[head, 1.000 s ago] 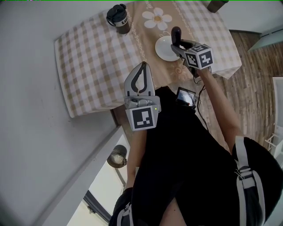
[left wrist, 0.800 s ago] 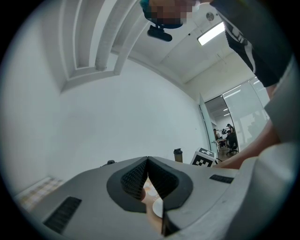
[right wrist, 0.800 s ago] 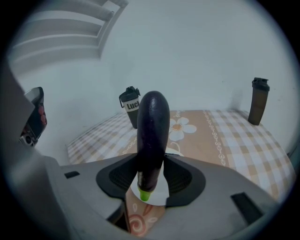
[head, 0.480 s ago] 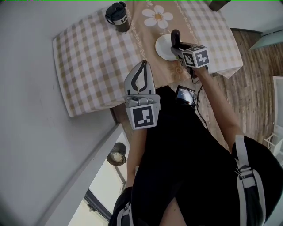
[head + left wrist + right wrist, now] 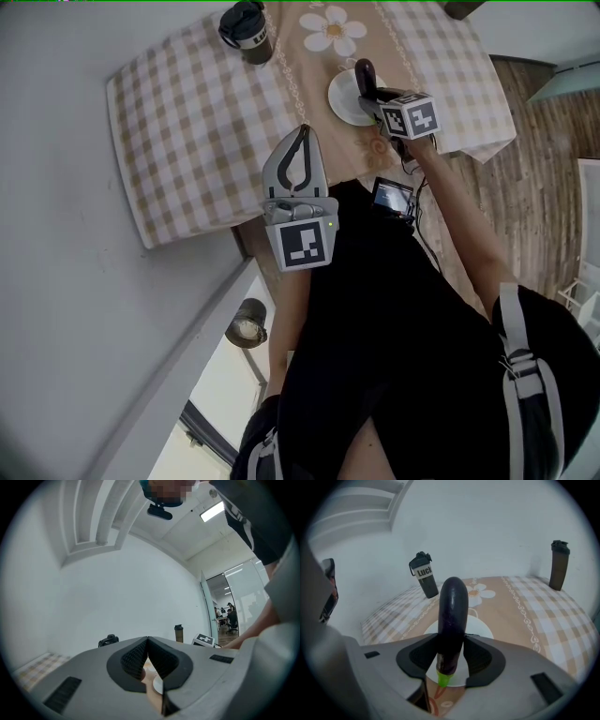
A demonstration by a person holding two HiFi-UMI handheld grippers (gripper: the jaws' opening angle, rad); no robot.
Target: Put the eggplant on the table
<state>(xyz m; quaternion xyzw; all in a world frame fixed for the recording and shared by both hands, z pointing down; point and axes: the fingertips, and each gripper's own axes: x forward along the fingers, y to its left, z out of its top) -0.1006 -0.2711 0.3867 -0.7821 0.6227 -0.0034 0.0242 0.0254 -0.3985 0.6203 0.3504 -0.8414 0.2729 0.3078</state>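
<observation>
Right tool pinches the eggplant near its green stem end, the dark body standing up over the plate on the bench. Left tool is pressed together and empty. My worry is that letting go here drops the eggplant onto the plate, not the cloth. Its smooth round body could also roll toward an edge.

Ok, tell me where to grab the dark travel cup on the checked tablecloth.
Take the travel cup round its smooth round body, below the lid, coming in level from the person's side. It stands upright with bare checked tablecloth around it, and the lid's lumpy top looks a poor hold. The left gripper, shut and empty, is free for it.
</observation>
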